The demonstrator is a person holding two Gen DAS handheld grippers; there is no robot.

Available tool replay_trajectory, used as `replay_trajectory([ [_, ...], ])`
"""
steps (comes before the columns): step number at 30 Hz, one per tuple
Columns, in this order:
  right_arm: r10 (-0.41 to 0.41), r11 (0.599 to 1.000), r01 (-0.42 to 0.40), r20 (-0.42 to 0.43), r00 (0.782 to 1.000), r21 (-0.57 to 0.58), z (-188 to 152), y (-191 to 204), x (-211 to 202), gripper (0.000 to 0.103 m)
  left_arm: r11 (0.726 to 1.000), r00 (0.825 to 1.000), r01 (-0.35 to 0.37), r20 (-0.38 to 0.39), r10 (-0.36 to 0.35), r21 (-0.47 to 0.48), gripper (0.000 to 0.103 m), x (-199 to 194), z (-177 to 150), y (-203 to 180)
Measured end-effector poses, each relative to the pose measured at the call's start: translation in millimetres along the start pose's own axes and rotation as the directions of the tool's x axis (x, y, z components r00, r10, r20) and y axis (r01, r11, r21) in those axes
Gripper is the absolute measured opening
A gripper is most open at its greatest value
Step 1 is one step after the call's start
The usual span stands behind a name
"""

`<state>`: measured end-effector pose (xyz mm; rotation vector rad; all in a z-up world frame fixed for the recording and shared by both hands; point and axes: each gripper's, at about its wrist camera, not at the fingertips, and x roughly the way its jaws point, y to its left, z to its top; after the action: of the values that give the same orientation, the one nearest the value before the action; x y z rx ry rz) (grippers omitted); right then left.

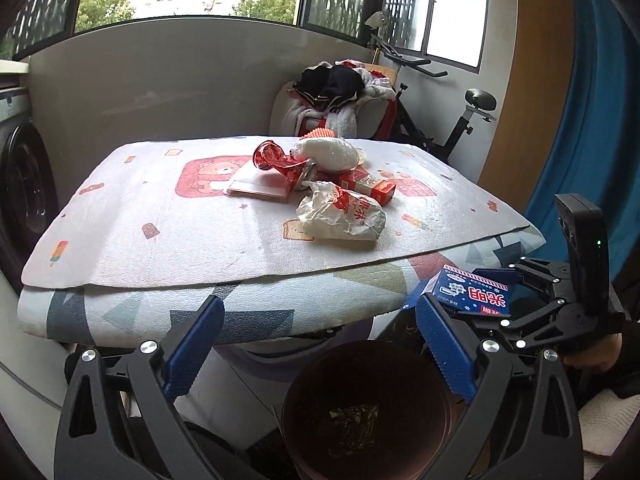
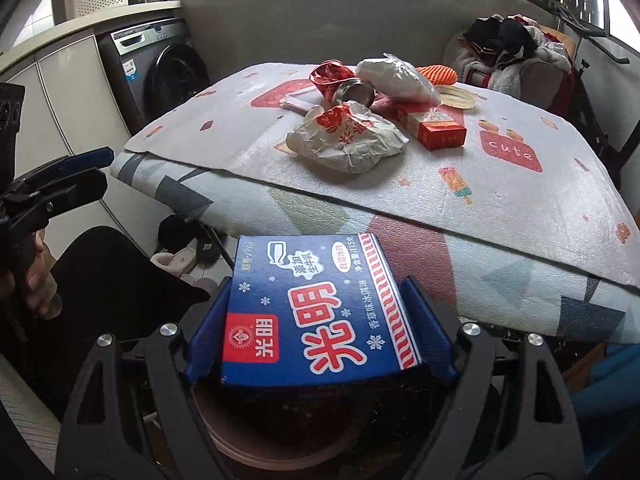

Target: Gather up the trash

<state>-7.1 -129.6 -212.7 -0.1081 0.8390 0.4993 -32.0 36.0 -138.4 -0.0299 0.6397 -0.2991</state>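
Trash in hand: blue ice-cream carton (image 2: 320, 308), white and red print, clamped by its two sides between the blue pads of the right claw (image 2: 320, 316). Carton sits level, directly above a dark round bin (image 2: 280, 440) whose rim shows below it. From the left wrist view the same carton (image 1: 472, 292) and right claw (image 1: 516, 300) appear at lower right, off the bench edge.

Left claw (image 1: 316, 344) released, pads spread wide, nothing between them. It hangs over the bin (image 1: 368, 412); a crumpled wrapper (image 1: 352, 420) lies at the bin's bottom.

Beyond, the bench (image 1: 160, 248), covered with a printed foam mat over a second, geometric-patterned sheet. Remaining trash is clustered near mat centre:
- crumpled white paper bag (image 1: 342, 216) with red print, nearest;
- red box (image 1: 376, 188) just behind it, to the right;
- crushed red can (image 1: 280, 162) resting against a flat white packet (image 1: 258, 186);
- white plastic bag (image 1: 326, 152), bulging, touching the can;
- orange ribbed object (image 2: 436, 74) partly hidden behind the plastic bag.

Farther back: chair piled with clothes (image 1: 340, 88), exercise bike (image 1: 460, 120), washing machine (image 2: 160, 68) at left, window with trees outside.
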Motion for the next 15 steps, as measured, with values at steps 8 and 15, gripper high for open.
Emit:
replay_trajectory([
  [8,-0.003,0.998,-0.003,-0.089,0.996,-0.062,-5.4,13.6,19.0,0.082,0.999,0.996,-0.006,-0.088,0.003,-0.038,0.094,16.6,-5.7,8.3],
  [15,-0.003,0.998,-0.003,-0.095,0.995,-0.065,-5.4,14.4,19.3,0.082,0.998,0.995,-0.005,-0.097,0.000,-0.055,0.094,18.2,-7.6,11.4],
])
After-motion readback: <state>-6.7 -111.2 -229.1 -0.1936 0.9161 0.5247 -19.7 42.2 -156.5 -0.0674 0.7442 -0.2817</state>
